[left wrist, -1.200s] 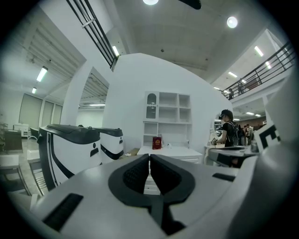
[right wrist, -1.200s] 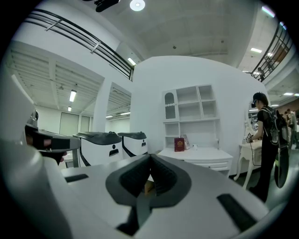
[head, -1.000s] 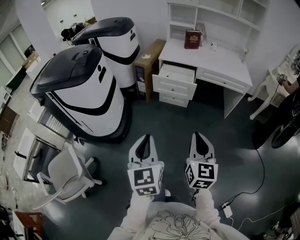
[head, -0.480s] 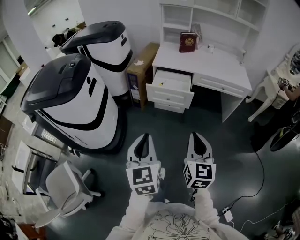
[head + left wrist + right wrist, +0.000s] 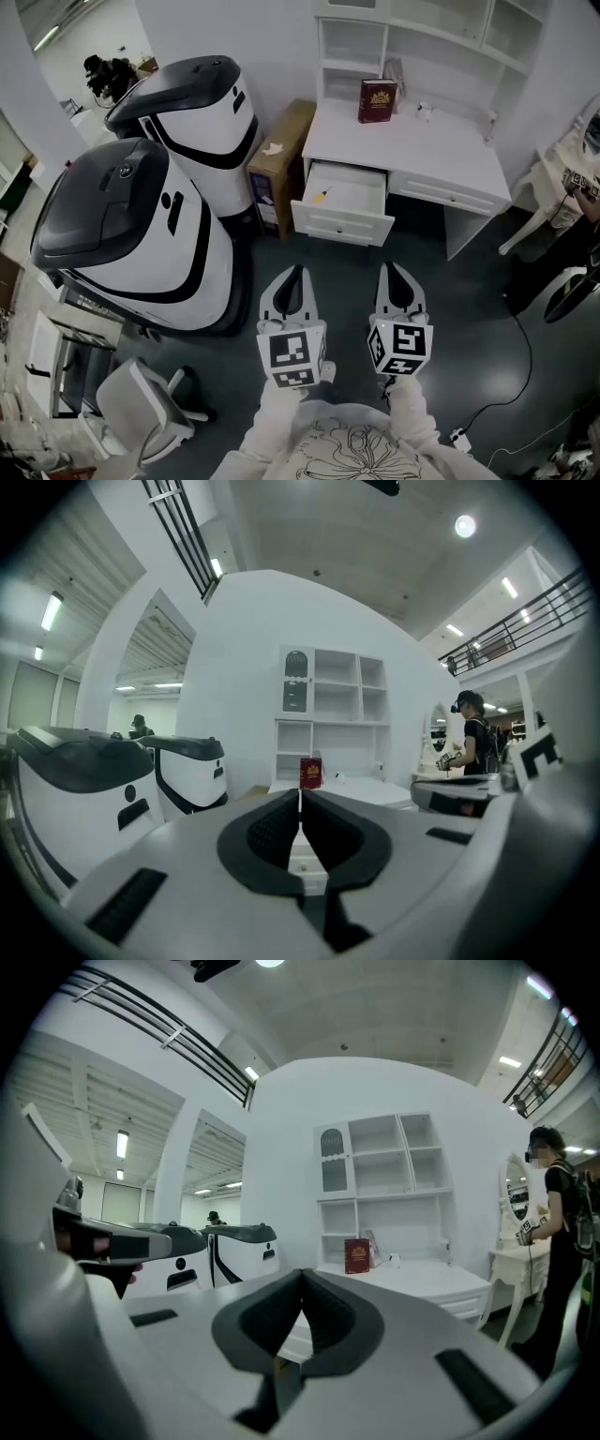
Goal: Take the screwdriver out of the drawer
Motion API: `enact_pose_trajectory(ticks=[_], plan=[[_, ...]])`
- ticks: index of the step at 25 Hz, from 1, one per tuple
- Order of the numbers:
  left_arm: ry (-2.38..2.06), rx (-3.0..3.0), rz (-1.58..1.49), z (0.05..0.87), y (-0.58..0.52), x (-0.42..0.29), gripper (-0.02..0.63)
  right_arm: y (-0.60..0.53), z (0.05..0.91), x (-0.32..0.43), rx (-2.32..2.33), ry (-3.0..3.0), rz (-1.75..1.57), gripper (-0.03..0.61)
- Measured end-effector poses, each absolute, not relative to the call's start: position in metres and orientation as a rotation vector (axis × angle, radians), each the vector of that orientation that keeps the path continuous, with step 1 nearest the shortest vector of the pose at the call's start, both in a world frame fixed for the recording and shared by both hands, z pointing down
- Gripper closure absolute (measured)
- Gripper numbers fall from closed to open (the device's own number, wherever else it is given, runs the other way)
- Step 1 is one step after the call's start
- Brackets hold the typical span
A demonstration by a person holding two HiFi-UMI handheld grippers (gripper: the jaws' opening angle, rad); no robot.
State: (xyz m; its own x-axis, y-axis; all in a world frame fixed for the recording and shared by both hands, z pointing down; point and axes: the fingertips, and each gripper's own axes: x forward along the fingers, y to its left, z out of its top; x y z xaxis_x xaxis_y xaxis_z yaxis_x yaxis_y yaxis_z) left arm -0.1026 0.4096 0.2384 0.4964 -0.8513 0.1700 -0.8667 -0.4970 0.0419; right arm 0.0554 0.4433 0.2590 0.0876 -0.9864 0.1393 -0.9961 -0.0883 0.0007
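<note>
A white desk [image 5: 412,141] stands against the far wall with its top left drawer [image 5: 342,228] pulled open. Inside the drawer, at its left side, lies a small yellow-handled thing, probably the screwdriver [image 5: 321,196]. My left gripper [image 5: 297,272] and right gripper [image 5: 391,267] hang side by side over the dark floor, well short of the drawer, both pointing at the desk. Each is shut with nothing between its fingers. In the left gripper view the left gripper [image 5: 300,797] has its tips together, and in the right gripper view so does the right gripper [image 5: 302,1274].
Two large white-and-black machines [image 5: 192,112] [image 5: 122,234] fill the left side. A cardboard box [image 5: 279,150] stands between them and the desk. A red book [image 5: 377,100] stands on the desk. An office chair [image 5: 150,412] is at lower left, a person [image 5: 581,178] at right.
Both grippers have travelled forward together toward the desk, which now sits nearer. The open drawer's inside shows more fully. Both stay shut.
</note>
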Motion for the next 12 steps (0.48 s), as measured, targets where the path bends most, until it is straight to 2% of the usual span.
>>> enact_pose_trajectory(ticks=[12], plan=[[-1.476,2.565,0.247,0.263,0.337,-0.101,0.603,0.370,0.280,0.056,2.210,-2.027,0.205,0.575]])
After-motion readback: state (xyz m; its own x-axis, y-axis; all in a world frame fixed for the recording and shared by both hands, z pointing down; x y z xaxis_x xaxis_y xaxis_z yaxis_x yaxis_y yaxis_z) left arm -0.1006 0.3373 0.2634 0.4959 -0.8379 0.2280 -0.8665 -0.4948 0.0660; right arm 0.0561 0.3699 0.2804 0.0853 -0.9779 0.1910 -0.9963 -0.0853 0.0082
